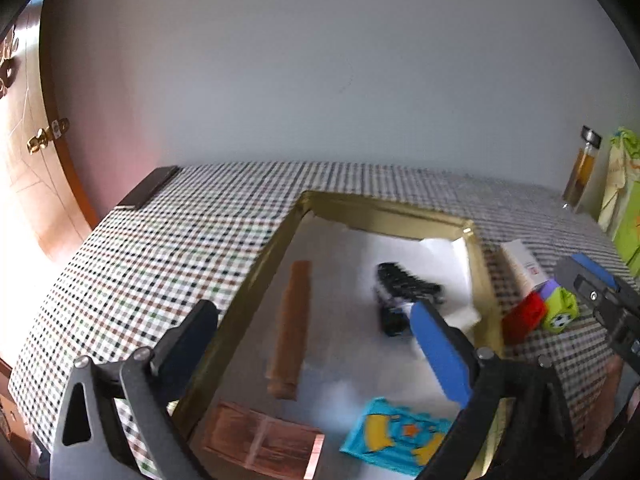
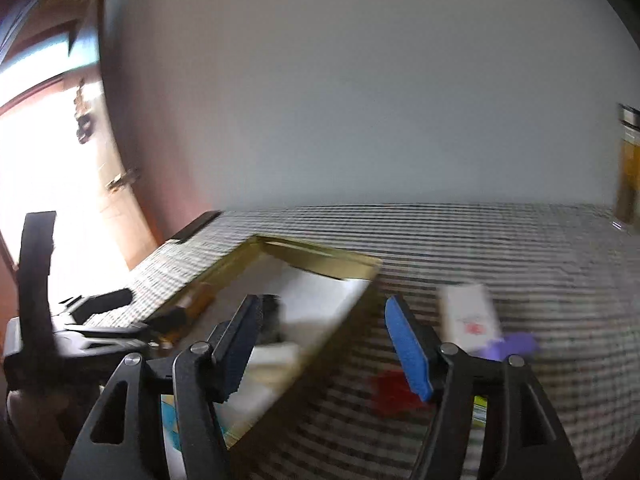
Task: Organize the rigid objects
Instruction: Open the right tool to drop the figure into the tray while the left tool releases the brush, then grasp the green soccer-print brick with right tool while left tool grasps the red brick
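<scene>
A gold-rimmed box [image 1: 276,248] lies open on the checked tablecloth. Inside it lie a long brown wooden block [image 1: 290,328], a black toy [image 1: 400,292], a wooden tray piece [image 1: 264,444] and a turquoise card [image 1: 396,436]. My left gripper [image 1: 316,348] is open and empty above the box. To the right of the box stand a red block [image 1: 522,318], a green-and-purple cube [image 1: 560,306] and a white carton [image 1: 524,264]. My right gripper [image 2: 320,344] is open and empty over the box's right rim [image 2: 340,320]; the red block [image 2: 390,396] and white carton [image 2: 470,316] are blurred.
A bottle of amber liquid [image 1: 582,168] and a green package [image 1: 624,200] stand at the far right by the wall. A wooden door with brass fittings [image 1: 44,136] is at the left. The table's left edge [image 1: 148,188] drops off near the door.
</scene>
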The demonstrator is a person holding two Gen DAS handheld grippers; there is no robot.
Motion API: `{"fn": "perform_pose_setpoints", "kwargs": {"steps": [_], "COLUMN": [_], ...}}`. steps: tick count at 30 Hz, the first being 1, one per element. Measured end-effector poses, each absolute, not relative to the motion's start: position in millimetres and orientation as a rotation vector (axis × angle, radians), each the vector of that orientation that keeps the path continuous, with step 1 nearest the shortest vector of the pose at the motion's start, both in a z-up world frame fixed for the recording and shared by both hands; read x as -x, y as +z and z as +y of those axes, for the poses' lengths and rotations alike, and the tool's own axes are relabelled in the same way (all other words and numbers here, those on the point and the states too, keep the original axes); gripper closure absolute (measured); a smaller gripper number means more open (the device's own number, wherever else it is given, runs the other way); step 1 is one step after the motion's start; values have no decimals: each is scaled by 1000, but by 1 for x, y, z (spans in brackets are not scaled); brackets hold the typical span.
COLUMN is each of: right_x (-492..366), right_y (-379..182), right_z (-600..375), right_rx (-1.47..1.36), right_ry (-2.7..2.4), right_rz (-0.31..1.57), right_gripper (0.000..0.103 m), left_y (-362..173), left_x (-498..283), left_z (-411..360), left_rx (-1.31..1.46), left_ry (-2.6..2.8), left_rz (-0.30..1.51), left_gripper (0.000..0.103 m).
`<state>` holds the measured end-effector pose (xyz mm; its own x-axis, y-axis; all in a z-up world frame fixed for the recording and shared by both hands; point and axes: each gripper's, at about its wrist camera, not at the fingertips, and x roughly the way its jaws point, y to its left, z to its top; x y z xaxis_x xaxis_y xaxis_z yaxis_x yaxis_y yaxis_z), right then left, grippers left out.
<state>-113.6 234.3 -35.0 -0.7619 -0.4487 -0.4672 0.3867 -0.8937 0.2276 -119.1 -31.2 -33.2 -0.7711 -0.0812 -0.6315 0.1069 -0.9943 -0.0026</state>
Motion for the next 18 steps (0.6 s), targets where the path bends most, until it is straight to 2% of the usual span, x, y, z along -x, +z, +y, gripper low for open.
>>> {"fn": "perform_pose_setpoints", "kwargs": {"steps": [9,15,18], "right_x": [128,136,140], "right_y": [-60,-74,-81], "right_z": [299,299,294], "right_rx": [-896,-994,-1043], "right_ry": [-2734,-2701,-2680], "right_rz": [-314,-305,-271], "right_gripper": [34,34,34], "left_y": [-32,-41,-39], "left_x": [110,114,117], "left_z": [30,69,74], "left_rx": [-983,-995,-983], "left_ry": [-2998,-3045,-3034], "left_rz": [48,-50,-35], "left_gripper": [4,2,2]}}
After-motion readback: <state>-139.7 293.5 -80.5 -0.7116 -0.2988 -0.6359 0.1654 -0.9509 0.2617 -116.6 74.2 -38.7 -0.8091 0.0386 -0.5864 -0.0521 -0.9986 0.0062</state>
